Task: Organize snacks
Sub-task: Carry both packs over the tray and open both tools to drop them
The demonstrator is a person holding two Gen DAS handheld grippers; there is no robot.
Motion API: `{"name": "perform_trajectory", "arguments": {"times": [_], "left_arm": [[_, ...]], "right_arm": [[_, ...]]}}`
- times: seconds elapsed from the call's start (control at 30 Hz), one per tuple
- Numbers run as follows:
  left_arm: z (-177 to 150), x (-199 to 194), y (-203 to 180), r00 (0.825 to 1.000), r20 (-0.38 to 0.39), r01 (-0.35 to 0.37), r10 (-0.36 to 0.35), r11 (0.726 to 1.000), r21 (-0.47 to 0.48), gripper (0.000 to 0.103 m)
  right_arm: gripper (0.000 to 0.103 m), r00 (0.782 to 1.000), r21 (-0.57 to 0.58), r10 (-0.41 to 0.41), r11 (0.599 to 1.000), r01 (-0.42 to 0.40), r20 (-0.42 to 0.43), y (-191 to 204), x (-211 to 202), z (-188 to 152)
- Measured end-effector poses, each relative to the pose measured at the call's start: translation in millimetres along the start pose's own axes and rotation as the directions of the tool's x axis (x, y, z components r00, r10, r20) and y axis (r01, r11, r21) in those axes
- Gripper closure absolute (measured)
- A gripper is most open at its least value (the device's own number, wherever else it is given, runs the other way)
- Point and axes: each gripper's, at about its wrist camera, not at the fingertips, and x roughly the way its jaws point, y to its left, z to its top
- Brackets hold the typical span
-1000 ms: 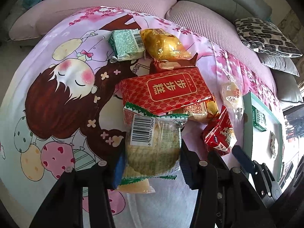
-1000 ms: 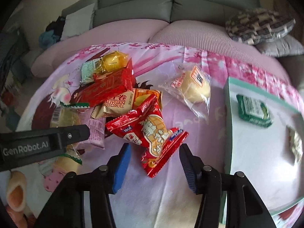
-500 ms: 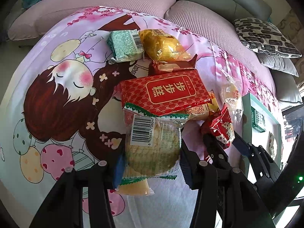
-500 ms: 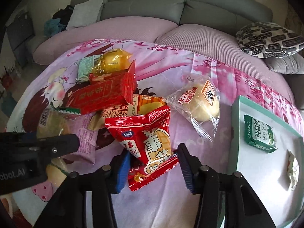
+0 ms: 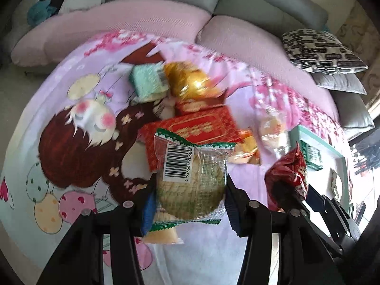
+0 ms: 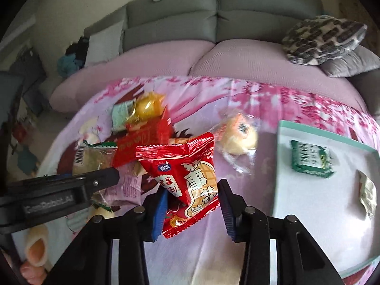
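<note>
My left gripper (image 5: 190,204) is shut on a clear, green-edged cake packet (image 5: 192,178) with a barcode, held just above the cartoon blanket (image 5: 71,142). The right gripper (image 6: 193,204) has a red snack bag (image 6: 190,175) between its blue pads; its jaws are closing on the bag, which hangs off the blanket. The same bag (image 5: 287,180) shows at the right of the left wrist view. Behind lies the pile: a red box (image 5: 201,128), a gold packet (image 5: 190,83), a mint packet (image 5: 147,83) and a bun in clear wrap (image 6: 239,135).
A teal-rimmed white tray (image 6: 327,140) lies at the right with a green packet (image 6: 311,159) and another wrapped snack (image 6: 368,190) in it. A grey sofa (image 6: 261,11) with a patterned cushion (image 6: 323,38) backs the pink seat.
The right gripper's jaws have come together on the red bag and raised it off the blanket. The left gripper has risen a little with the cake packet still in it.
</note>
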Motion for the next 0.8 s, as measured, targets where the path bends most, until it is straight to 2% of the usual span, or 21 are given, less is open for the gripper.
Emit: {"name": "perform_trajectory", "arguments": {"times": [0.17,0.23,0.4,0.5,0.67,0.8], "left_arm": [[-1.5,-7.5,-36.2,0.998,0.040,0.041,-0.046,0.994,0.106,0.051],[-1.7,-5.7,-52.5,0.997,0.045,0.054,-0.061,0.987,0.149,0.051],[-11.6,0.1,-107.6,0.991,0.038,0.112,-0.128,0.951,0.287,0.051],[-20.0,6.1,-140.9,0.986,0.018,0.145,-0.163,0.919,0.366,0.051],[-32.5,19.4,-181.8,0.978,-0.030,0.196,-0.204,0.875,0.444,0.051],[-41.5,32.0,-207.2,0.974,-0.062,0.219,-0.217,0.848,0.483,0.051]], "right_arm": [[0.060,0.997,0.133,-0.076,0.988,0.076,0.001,-44.4,-17.5,-1.6],[0.060,0.989,0.194,-0.150,0.969,0.150,-0.013,-70.3,-23.9,-4.9],[0.059,0.955,0.354,-0.286,0.887,0.296,-0.081,-139.1,-37.3,-22.2],[0.059,0.919,0.432,-0.376,0.815,0.387,-0.114,-179.1,-53.1,-36.2],[0.059,0.875,0.532,-0.449,0.704,0.470,-0.180,-231.2,-72.1,-57.4],[0.059,0.863,0.569,-0.458,0.660,0.491,-0.214,-253.1,-77.3,-66.9]]}}
